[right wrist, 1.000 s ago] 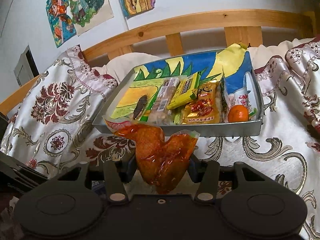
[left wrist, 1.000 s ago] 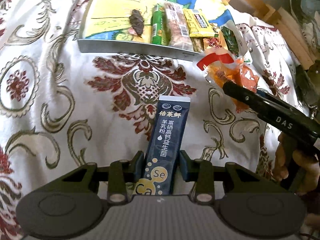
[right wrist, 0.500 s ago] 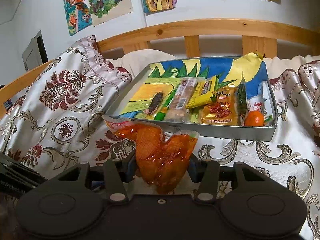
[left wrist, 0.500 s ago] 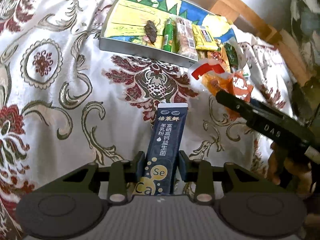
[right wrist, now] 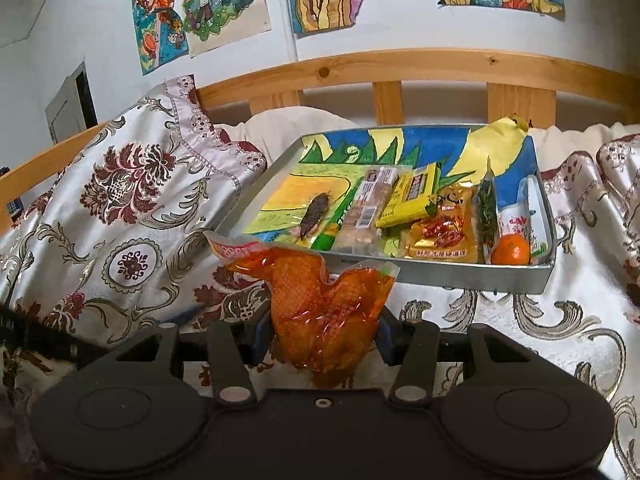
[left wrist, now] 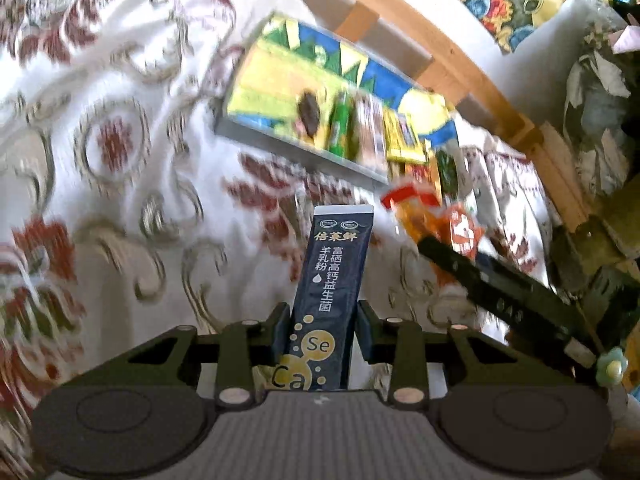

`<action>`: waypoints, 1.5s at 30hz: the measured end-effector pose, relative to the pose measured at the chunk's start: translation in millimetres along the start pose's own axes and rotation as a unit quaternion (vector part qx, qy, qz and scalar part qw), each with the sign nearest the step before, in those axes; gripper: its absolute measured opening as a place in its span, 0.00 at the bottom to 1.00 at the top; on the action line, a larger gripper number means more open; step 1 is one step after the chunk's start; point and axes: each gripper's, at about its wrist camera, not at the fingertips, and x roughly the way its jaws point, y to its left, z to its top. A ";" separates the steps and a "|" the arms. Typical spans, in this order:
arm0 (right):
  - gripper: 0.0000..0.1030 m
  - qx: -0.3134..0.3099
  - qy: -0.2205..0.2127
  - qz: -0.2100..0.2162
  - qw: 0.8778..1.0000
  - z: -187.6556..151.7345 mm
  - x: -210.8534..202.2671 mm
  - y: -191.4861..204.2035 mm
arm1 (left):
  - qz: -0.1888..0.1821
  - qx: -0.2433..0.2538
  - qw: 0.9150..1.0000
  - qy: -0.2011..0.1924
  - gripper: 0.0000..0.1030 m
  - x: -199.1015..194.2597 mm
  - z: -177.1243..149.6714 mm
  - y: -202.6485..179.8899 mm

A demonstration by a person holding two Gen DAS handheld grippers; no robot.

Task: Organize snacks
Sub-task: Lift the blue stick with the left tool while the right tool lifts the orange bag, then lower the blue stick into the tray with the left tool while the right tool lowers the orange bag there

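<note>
left gripper: clamped on a dark blue sachet; both pads press its lower part, the top sticks out ahead of the fingers, upright in the left wrist view
sachet: white band at the top edge, gold "Se" and "Ca" circles near the bottom, held above the bedspread
right gripper: clamped on an orange vacuum pack of what looks like a chicken piece; the pack fills the gap between the pads and bulges above them
orange pack: red-and-white sealed end points up-left, a clear corner up-right; held above the cloth, just in front of the tray's near wall
cross view: in the left wrist view the other tool's black finger comes in from the right with the orange pack at its tip, right of the sachet, not touching it
tray: grey metal, on the bedspread, lined with a blue/yellow/green drawing; left half of the floor mostly bare
tray contents, left to right: dark brown piece, green stick, clear long pack with barcode, yellow bar, gold pack with red sweets, thin green packet on edge, mandarin in the near right corner, white packet just behind it
behind tray: wooden bed rail, drawings taped to the wall
image quality: left wrist view motion-blurred, tray items there only colour smears
</note>
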 end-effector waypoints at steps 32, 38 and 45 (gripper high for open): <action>0.51 -0.075 -0.042 -0.065 0.994 104.1 104.4 35.4 | 0.080 0.048 0.977 -0.192 0.37 54.4 139.2 -1.3; 0.51 -0.110 -0.025 -0.089 0.990 89.5 133.3 42.0 | 0.093 0.060 0.978 -0.177 0.37 78.2 139.2 8.9; 0.51 -0.183 -0.017 -0.131 0.974 72.3 152.5 60.7 | 0.095 0.069 0.979 -0.169 0.37 103.0 155.2 11.1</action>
